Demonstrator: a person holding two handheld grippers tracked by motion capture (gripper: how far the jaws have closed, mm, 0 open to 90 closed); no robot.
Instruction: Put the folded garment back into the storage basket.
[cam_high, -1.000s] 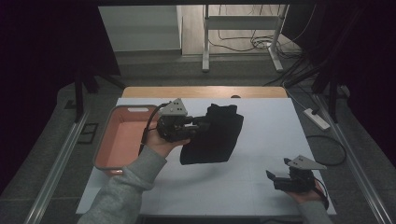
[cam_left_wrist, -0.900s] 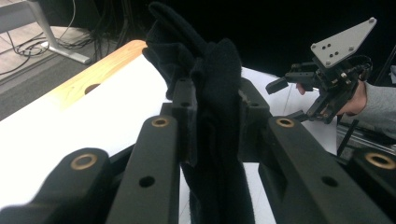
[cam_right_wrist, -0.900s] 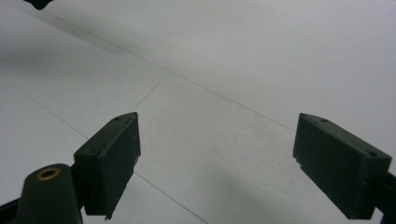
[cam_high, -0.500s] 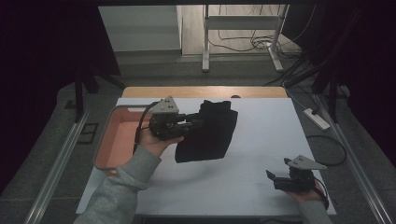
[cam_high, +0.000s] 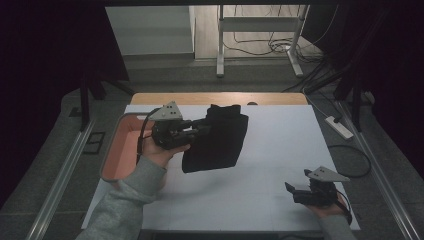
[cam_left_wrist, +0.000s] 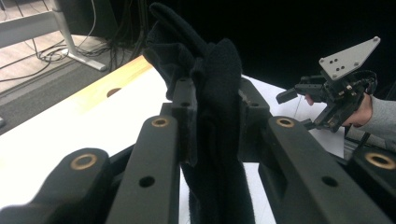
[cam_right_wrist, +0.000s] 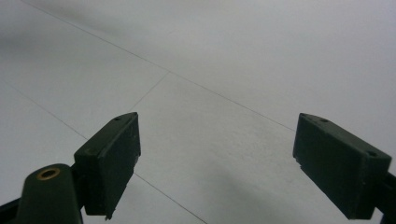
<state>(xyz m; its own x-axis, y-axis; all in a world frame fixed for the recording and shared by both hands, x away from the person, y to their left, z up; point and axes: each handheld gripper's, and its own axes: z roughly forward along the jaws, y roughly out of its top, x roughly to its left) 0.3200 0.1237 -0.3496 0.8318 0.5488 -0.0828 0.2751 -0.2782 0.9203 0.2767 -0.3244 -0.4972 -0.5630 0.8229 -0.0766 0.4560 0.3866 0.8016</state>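
At the near right the right gripper (cam_high: 295, 192) rested low over the white tabletop (cam_high: 280, 150) (jaws wide apart, empty), while farther left the left gripper (cam_high: 202, 129) clamped a hanging black cloth (cam_high: 217, 142) beside the orange tray (cam_high: 122, 150).

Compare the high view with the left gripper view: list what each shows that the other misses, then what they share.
High view alone: the orange tray at the table's left edge, and the black cloth hanging over the white table.

Left gripper view alone: the left tool's jaws pinching the cloth's fold.

Both: the cloth, the table, and the right tool, empty.
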